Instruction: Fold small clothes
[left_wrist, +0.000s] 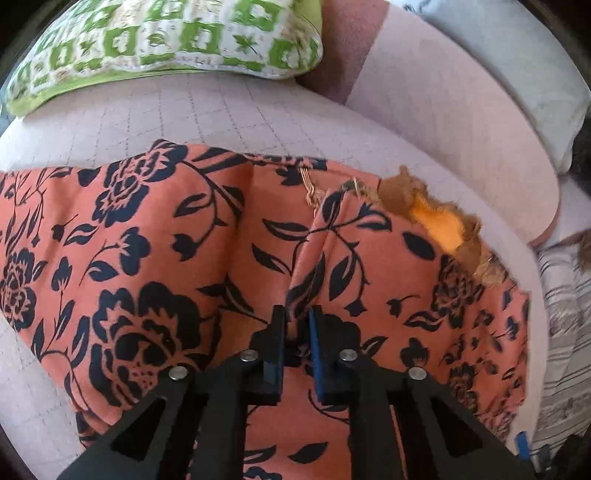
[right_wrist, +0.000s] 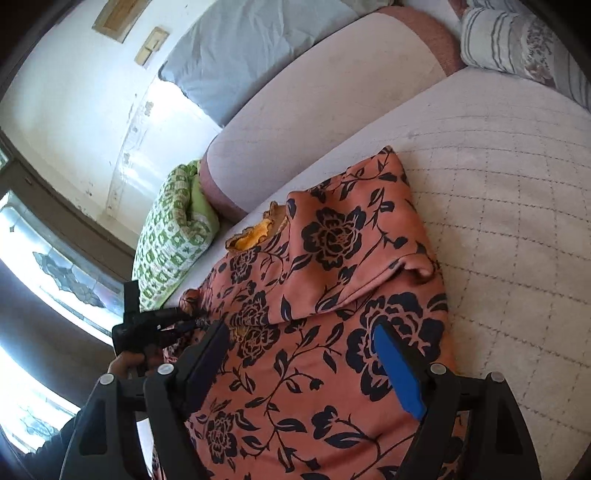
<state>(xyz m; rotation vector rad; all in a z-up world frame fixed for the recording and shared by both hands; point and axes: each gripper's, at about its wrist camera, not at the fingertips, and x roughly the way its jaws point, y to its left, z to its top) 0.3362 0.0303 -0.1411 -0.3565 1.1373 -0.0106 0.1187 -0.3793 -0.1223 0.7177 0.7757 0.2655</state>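
Floral garment (left_wrist: 155, 236) pinched by left gripper (left_wrist: 297, 317); right gripper (right_wrist: 306, 354) gapes wide above it

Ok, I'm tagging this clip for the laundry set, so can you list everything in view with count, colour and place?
salmon floral fabric garment: one, salmon with navy flowers, spread on the sofa seat, partly folded over.
orange fuzzy cloth: one, orange and brown, poking out from under the garment's far edge.
green-and-white patterned cushion: one, at the seat's end.
pale quilted sofa cover: one, off-white, under everything.
grey plain pillow: one, on top of the backrest.
striped pillow: one, white and grey, far corner.
left tool: black, shut on a pinch of the garment.
right tool: black with blue pads, open over the garment.
hand: one, holding the left tool.
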